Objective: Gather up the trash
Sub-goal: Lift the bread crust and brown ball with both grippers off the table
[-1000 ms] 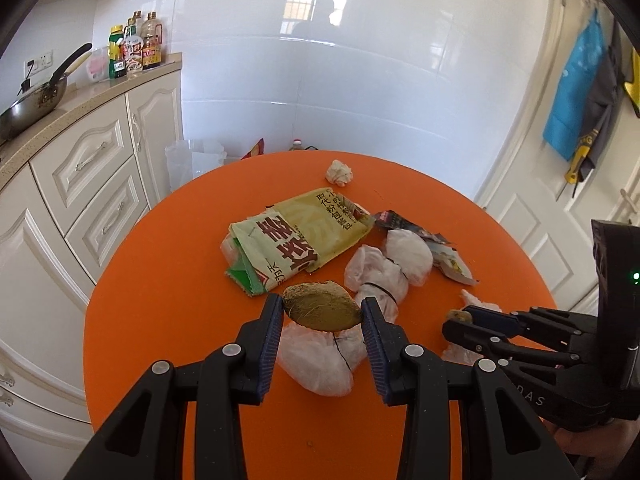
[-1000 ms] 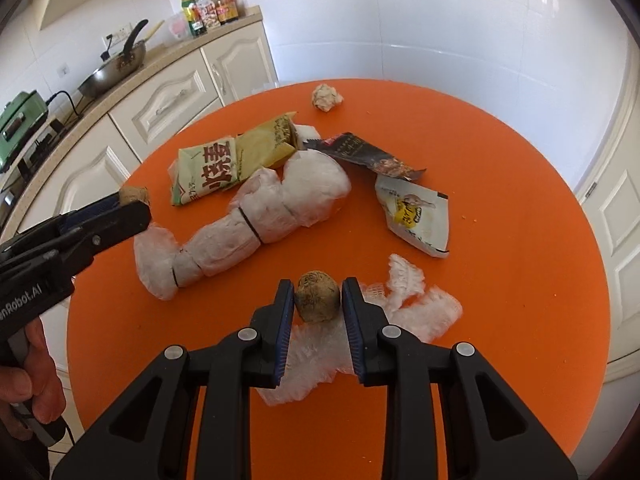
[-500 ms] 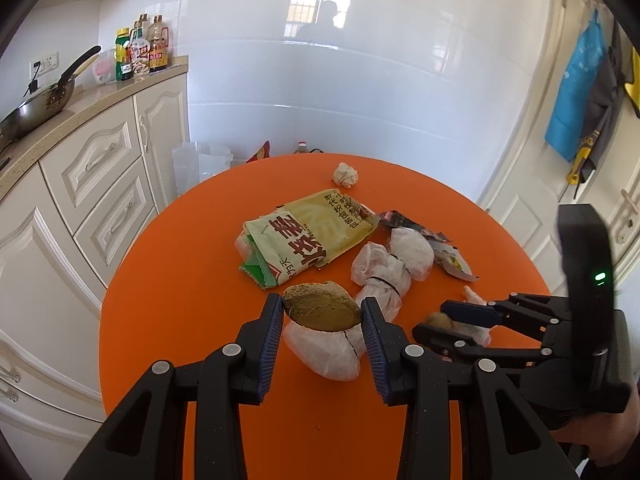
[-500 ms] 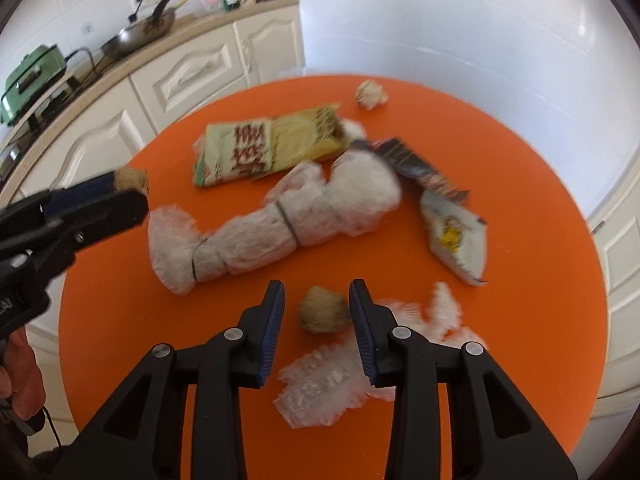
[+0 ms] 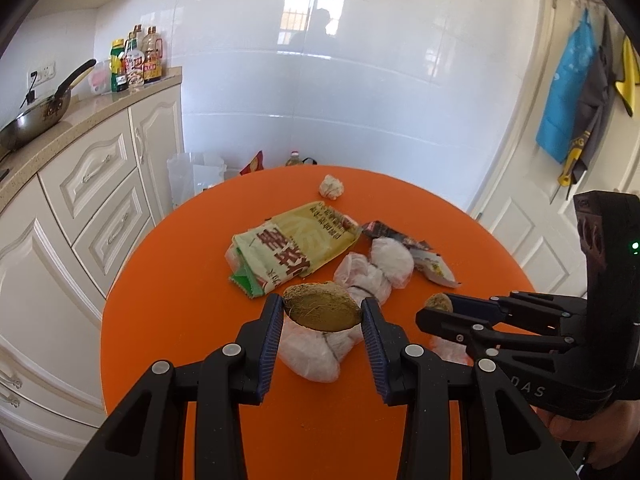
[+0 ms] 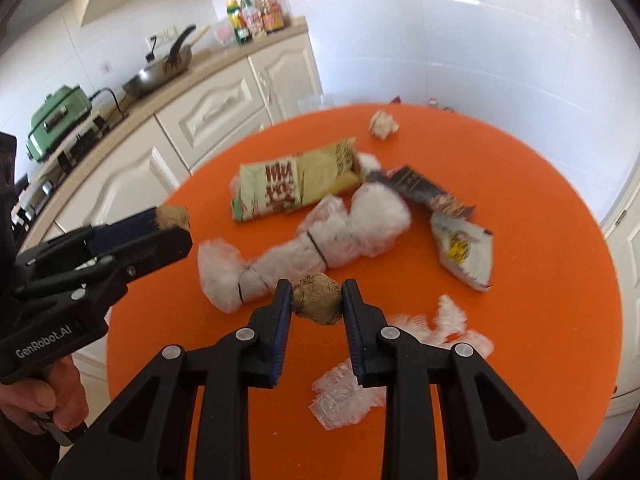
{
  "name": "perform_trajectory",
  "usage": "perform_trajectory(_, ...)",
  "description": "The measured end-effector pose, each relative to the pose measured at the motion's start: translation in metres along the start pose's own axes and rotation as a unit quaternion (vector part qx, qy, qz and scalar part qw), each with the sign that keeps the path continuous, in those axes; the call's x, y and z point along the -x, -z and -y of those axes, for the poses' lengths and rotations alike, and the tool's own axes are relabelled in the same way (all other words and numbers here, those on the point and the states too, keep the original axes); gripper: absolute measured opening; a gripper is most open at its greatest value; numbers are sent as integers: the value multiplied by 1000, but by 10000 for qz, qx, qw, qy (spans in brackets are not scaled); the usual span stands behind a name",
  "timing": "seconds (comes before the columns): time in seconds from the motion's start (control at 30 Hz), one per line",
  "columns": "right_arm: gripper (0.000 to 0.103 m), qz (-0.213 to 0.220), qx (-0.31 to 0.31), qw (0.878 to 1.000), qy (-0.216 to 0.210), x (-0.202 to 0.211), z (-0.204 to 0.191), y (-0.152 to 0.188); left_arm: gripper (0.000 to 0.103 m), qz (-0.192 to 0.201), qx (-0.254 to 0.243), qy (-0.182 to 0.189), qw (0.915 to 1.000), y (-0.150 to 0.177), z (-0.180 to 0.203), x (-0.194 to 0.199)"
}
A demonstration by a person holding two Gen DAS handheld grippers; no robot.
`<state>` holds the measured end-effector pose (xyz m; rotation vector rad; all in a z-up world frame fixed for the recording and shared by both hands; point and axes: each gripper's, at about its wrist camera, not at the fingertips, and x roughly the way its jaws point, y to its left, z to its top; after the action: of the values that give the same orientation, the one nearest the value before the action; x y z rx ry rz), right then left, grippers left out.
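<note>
Left gripper [image 5: 322, 314] clamps a flat brown fibrous lump [image 5: 320, 310] between its blue pads, held above the round orange counter [image 5: 168, 280]; this grip is unchanged from a second ago. Right gripper [image 6: 316, 304] pinches a smaller brown lump [image 6: 317, 304]; its jaws have just been closing on it, after standing apart from it half a second earlier, and the lump appears lifted clear of the counter, though blur makes this uncertain. On the counter lie a green-and-yellow snack bag [image 5: 288, 250], a tied white plastic bundle [image 6: 304, 244], a torn dark wrapper [image 6: 436, 200], a crumpled paper ball [image 5: 331, 187] and clear film [image 6: 400, 360]. The counter looks farther below both grippers than before.
</note>
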<state>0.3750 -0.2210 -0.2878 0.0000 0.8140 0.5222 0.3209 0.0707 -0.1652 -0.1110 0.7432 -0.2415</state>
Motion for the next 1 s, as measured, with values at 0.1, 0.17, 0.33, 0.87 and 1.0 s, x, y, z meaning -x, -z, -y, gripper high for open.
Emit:
perform_trajectory(0.1, 25, 270, -103, 9996, 0, 25, 4, -2, 36, 113, -77, 52, 9999, -5, 16, 9)
perform_trajectory(0.17, 25, 460, -174, 9988, 69, 39, 13, 1, 36, 192, -152, 110, 9996, -9, 29, 16)
perform_trajectory(0.33, 25, 1012, -515, 9931, 283, 93, 40, 4, 36, 437, -425, 360, 9975, -22, 73, 36)
perform_trajectory(0.87, 25, 2095, -1920, 9423, 1769, 268, 173, 97, 36, 596, -1693, 1939, 9645, -37, 274, 57)
perform_trajectory(1.0, 25, 2144, -2441, 9219, 2113, 295, 210, 137, 36, 258, -2088, 2384, 9481, -26, 330, 40)
